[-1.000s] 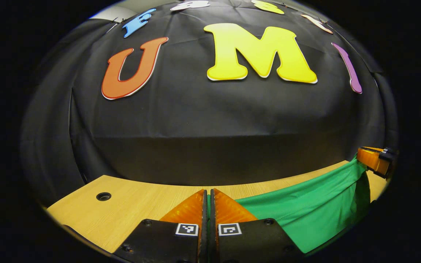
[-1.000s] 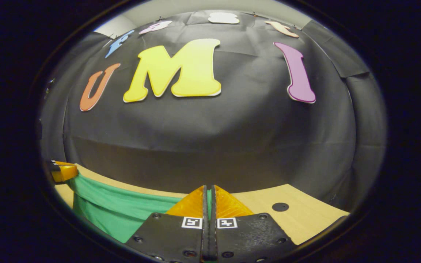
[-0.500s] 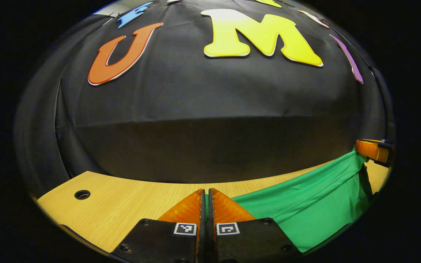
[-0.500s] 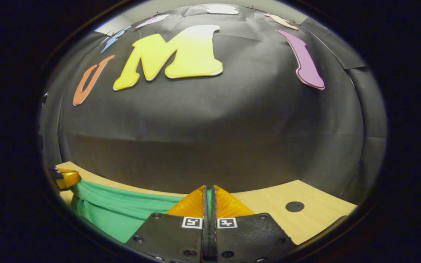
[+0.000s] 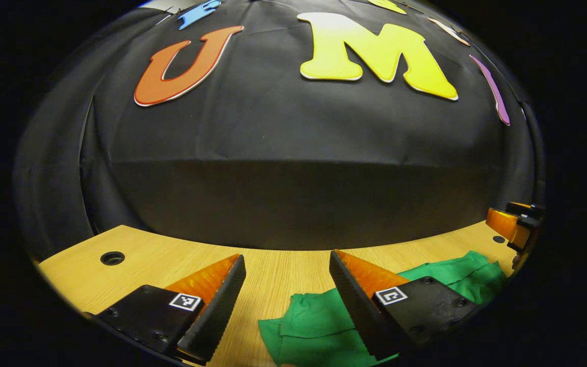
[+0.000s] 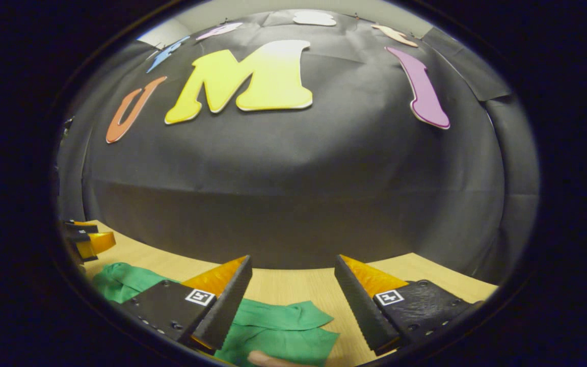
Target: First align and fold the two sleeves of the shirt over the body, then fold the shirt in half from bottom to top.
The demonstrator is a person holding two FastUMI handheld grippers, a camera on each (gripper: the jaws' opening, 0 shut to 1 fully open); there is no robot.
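Observation:
The green shirt (image 5: 314, 326) lies crumpled on the wooden table (image 5: 273, 270), below and between my fingers in the left gripper view. It stretches off to the right toward the other gripper (image 5: 510, 227). My left gripper (image 5: 286, 255) is open above the cloth with nothing between its fingers. In the right gripper view the shirt (image 6: 278, 326) lies under my right gripper (image 6: 292, 257), which is open and holds nothing. There the cloth runs left toward the other gripper (image 6: 87, 239).
The black booth wall stands close behind the table's far edge. A round hole (image 5: 112, 258) is in the tabletop at the left, and a smaller one (image 5: 499, 239) at the right. A pale shape (image 6: 268, 359) shows at the bottom edge.
Both grippers were shut on the shirt's raised edge and have opened. The green cloth has dropped from its stretched span onto the table.

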